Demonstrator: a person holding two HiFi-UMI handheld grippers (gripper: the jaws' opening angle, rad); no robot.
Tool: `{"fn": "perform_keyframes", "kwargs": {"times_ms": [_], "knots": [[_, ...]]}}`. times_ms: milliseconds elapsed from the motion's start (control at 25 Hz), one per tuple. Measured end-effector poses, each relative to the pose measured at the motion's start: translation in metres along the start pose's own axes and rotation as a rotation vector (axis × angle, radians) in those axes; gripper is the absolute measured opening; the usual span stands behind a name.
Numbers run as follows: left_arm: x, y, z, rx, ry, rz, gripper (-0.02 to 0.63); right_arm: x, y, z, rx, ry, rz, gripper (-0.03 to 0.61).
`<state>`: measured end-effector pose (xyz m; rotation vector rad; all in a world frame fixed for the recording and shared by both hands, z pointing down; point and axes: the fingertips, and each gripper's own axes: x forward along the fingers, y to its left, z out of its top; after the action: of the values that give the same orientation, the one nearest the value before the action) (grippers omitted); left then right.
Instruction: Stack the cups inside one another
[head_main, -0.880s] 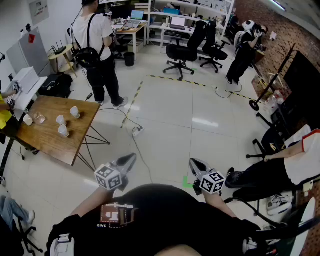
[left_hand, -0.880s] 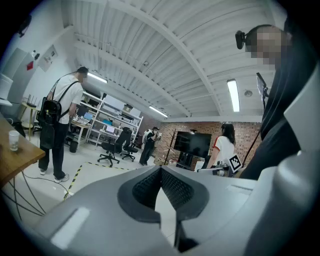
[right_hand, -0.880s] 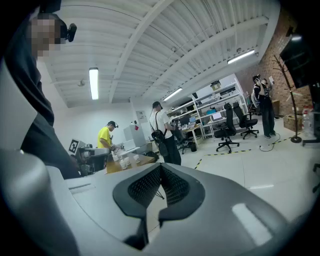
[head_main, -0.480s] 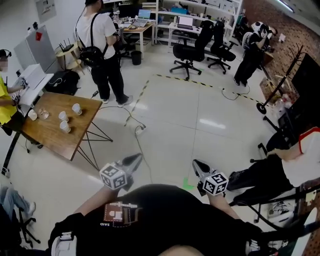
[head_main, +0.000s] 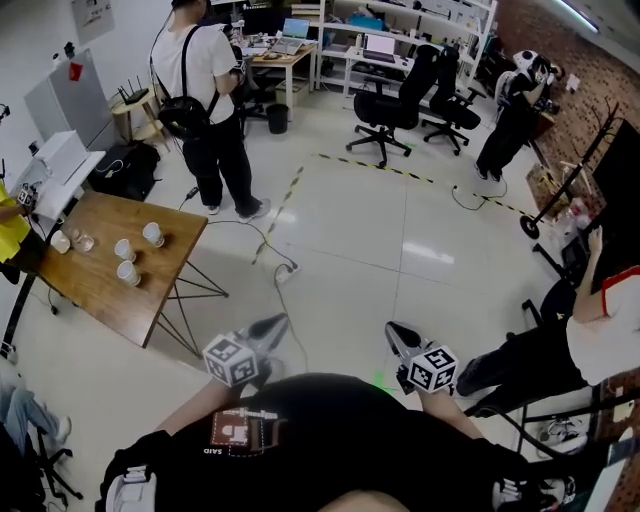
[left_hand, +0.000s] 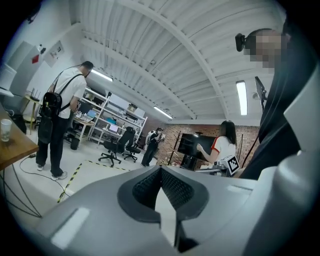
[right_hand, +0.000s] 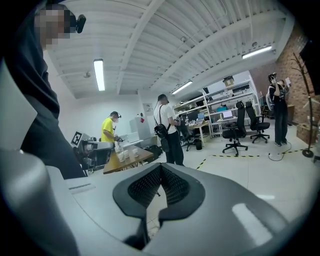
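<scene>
On the wooden table (head_main: 140, 300) at the far left of the room, the cups (head_main: 152, 234) stand upright and singly, each apart from the others, spread over the table's left and middle part. A person in a yellow top (head_main: 8, 235) is at the table's left end, and a person in a white shirt with a black backpack (head_main: 200, 90) stands on the floor just beyond its far corner. Well apart from the table, near the bottom of the head view, the left gripper (head_main: 272, 326) and the right gripper (head_main: 392, 331) are held side by side in front of the wearer's dark top, over bare pale floor. Each gripper's jaws are pressed together at the tips with nothing between them. Farther off, yellow-and-black tape (head_main: 385, 168) runs across the floor, black office chairs (head_main: 390, 100) sit by the desks at the far wall, and another person in a white and red top (head_main: 600, 330) is at the right edge.
</scene>
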<state>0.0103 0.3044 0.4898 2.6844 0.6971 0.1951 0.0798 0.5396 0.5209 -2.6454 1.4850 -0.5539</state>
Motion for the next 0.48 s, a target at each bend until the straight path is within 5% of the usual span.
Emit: {"fn": "perform_keyframes", "kwargs": {"times_ms": [480], "knots": [[0.074,0.194,0.073,0.082,0.097,-0.143,0.002,0.17,-0.048,0.077,0.056,-0.071,-0.15,0.014]]}}
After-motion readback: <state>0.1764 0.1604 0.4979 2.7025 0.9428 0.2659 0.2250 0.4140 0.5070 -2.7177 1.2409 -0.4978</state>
